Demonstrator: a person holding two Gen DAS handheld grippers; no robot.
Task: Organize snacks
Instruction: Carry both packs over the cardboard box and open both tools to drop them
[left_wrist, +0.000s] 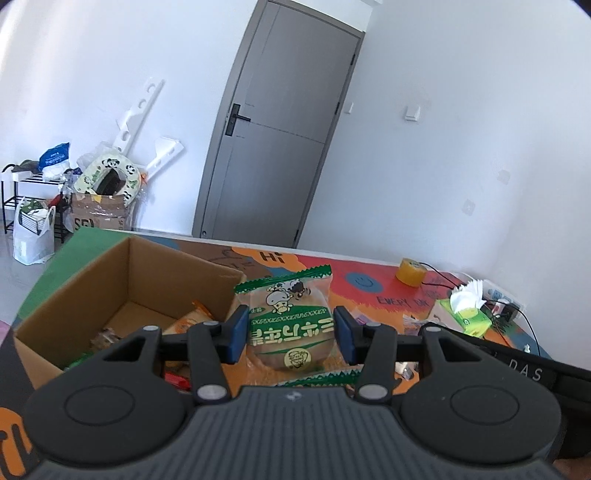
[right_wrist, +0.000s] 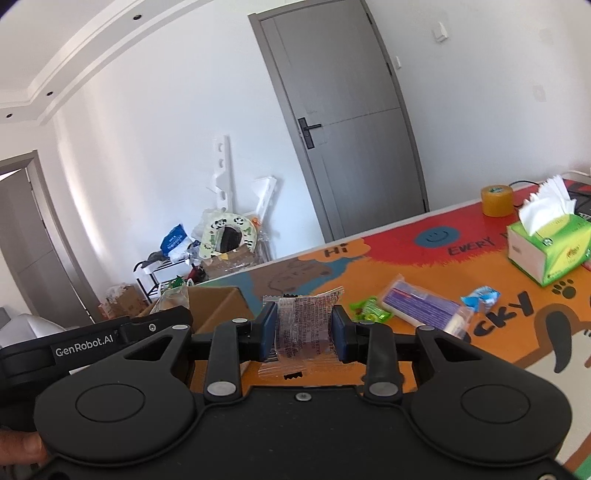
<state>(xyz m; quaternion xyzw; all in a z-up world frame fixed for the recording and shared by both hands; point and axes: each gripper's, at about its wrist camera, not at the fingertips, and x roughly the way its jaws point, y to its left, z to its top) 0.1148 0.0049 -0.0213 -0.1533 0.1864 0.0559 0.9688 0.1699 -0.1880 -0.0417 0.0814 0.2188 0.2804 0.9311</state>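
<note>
My left gripper (left_wrist: 290, 334) is shut on a green and white packet with a round brown cake (left_wrist: 290, 321) and holds it above the table, just right of the open cardboard box (left_wrist: 74, 291). The box holds several snacks (left_wrist: 184, 325). My right gripper (right_wrist: 303, 330) is shut on a clear packet with a dark red snack (right_wrist: 303, 326), held above the table near the box's corner (right_wrist: 218, 306). On the table lie a green packet (right_wrist: 369, 308), a purple packet (right_wrist: 424, 308) and a blue packet (right_wrist: 482, 297).
A green tissue box (right_wrist: 550, 251) and a yellow tape roll (right_wrist: 496, 199) stand at the far right of the colourful table mat (right_wrist: 406, 254). Cables (left_wrist: 517, 314) run past the tissue box. A grey door (left_wrist: 273, 125) and floor clutter (left_wrist: 99, 192) lie behind.
</note>
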